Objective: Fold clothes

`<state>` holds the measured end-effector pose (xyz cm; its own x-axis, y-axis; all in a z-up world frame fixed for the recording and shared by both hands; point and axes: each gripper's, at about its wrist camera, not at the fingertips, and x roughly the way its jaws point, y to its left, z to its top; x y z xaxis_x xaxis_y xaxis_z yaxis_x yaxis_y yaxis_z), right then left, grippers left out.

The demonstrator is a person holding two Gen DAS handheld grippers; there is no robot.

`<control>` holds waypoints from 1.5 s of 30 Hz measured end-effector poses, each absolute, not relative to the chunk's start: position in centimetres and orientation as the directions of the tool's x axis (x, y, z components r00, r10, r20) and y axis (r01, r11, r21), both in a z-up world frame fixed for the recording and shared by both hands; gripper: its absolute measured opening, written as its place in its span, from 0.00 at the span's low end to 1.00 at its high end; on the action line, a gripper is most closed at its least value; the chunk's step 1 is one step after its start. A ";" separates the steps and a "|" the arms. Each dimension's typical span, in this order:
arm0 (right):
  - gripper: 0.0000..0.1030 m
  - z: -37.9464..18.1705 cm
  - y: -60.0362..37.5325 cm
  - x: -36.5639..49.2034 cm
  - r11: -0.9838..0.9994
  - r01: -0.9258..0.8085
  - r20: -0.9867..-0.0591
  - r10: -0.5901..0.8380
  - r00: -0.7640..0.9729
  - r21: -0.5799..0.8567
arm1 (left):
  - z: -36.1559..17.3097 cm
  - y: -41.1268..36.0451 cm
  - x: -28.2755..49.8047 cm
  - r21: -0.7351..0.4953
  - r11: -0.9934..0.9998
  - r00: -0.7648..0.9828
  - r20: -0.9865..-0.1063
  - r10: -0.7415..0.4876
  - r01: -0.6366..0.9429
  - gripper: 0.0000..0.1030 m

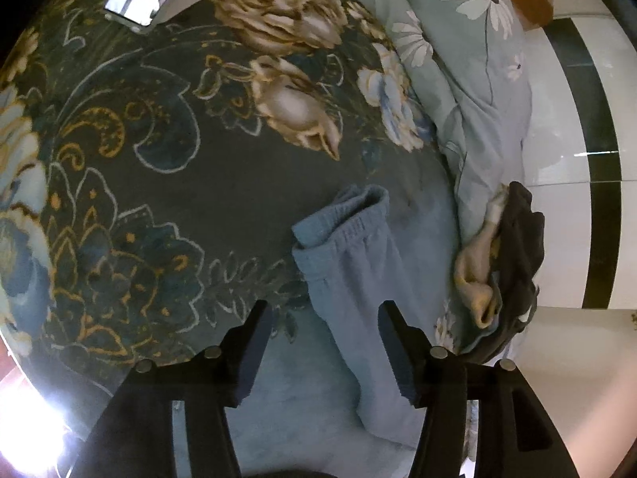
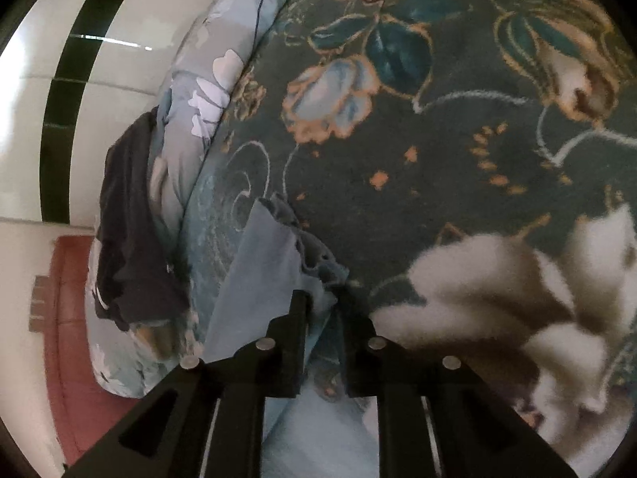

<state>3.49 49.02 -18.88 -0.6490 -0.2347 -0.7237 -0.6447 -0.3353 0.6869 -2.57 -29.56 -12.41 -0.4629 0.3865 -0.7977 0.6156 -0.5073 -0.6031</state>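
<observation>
Both fingers [image 1: 322, 314] stand apart above the blue trousers [image 1: 350, 263].

Left wrist view: the camera sits behind the left gripper [image 1: 324, 310] and looks forward and steeply down along its fingers onto the bed [image 1: 167, 183]. It is close to the surface. The blue garment [image 1: 350, 271] lies between and beyond the jaws. The quilt [image 1: 473, 91] and tiled floor [image 1: 557, 119] lie at the right edge.

Right wrist view: the camera sits behind the right gripper [image 2: 323, 298], also angled down and nearer still to the bed [image 2: 438, 159]. The quilt [image 2: 207, 91] and floor [image 2: 32, 119] lie at the left edge.

Shared area: both views cover the blue garment [image 2: 258, 271], the dark garment [image 1: 517, 255] [image 2: 131, 239] on the quilt, the flowered bed cover and the black-striped floor.
</observation>
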 end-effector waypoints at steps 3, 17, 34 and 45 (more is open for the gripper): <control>0.17 -19.4 49.2 3.1 -0.308 -0.627 -0.697 -0.251 -0.672 0.715 | -12.5 -29.4 -2.3 -0.601 -0.505 -0.459 -0.799 0.388 0.619 0.58; 0.08 -9.7 44.3 -0.8 -0.541 -0.483 -0.672 -0.225 -0.705 0.688 | -11.4 -24.3 -4.2 -0.591 -0.632 -0.442 -0.803 0.400 0.501 0.58; 0.08 -9.9 12.6 -10.0 -0.855 0.000 -0.801 -0.485 -0.350 0.518 | -14.7 -19.4 -6.8 -0.653 -0.623 -0.344 -0.757 0.555 0.431 0.58; 0.13 -14.6 4.6 -11.3 -0.923 0.043 -0.902 -0.384 -0.199 0.383 | -15.3 -25.5 -4.3 -0.663 -0.529 -0.424 -0.747 0.512 0.530 0.58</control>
